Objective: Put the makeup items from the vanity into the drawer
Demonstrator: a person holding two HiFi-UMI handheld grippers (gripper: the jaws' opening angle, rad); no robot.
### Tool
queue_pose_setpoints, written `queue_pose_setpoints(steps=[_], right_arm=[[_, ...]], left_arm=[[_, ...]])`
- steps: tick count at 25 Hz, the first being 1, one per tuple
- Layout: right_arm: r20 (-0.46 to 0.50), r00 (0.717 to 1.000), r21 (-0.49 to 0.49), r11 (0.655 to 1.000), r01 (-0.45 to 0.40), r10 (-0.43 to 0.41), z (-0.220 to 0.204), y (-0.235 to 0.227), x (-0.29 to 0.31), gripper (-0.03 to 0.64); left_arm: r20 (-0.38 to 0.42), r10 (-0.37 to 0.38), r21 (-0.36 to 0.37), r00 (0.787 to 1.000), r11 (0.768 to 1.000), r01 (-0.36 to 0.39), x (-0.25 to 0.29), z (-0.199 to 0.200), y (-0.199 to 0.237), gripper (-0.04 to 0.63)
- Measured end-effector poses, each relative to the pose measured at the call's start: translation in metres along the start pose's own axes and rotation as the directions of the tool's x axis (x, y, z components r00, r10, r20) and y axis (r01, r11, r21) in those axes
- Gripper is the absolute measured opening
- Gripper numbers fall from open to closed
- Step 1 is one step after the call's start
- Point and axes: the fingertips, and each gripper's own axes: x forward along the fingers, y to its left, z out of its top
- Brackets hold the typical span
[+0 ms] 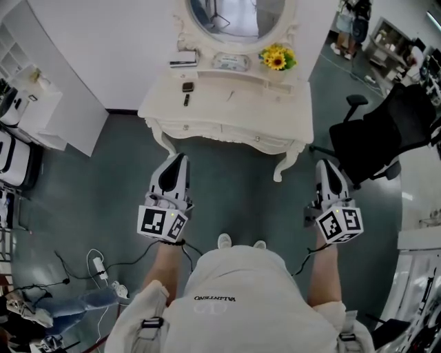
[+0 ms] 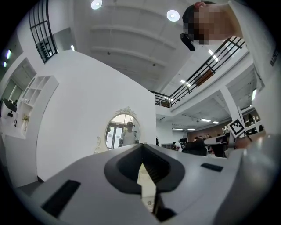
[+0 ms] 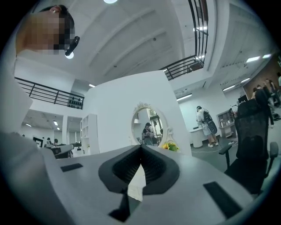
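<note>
Head view: 1 vanity, 1 chair; left gripper, right gripper closed.

1. Vanity: finished in smooth cream paint, satin sheen; mirror glass is glossy.
2. L gripper & R gripper: shells are seen as matt grey plastic; pads are black, ribbed.
3. Floor: grey-green, smooth, low sheen.
4. Shirt: white matt cloth.
</note>
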Motion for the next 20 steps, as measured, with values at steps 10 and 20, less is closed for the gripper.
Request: queue_pose_setpoints(steps=[10, 20], right_arm=[[-0.033, 0.999, 0.000, 1.000, -0.003, 0.003, -0.023, 0.043, 0.020, 0.011], [-0.051, 0.998, 0.005, 0.999, -0.035, 0.036, -0.032, 0.047, 0.041, 0.011]], left_arm=[[-0.047, -0.022, -0.025, 0.999, 0.999, 0.020, -0.015, -0.027, 0.025, 0.002], [-0.058, -0.044, -0.059, 0.997, 0.997, 0.041, -0.001, -0.037, 0.019, 0.002]])
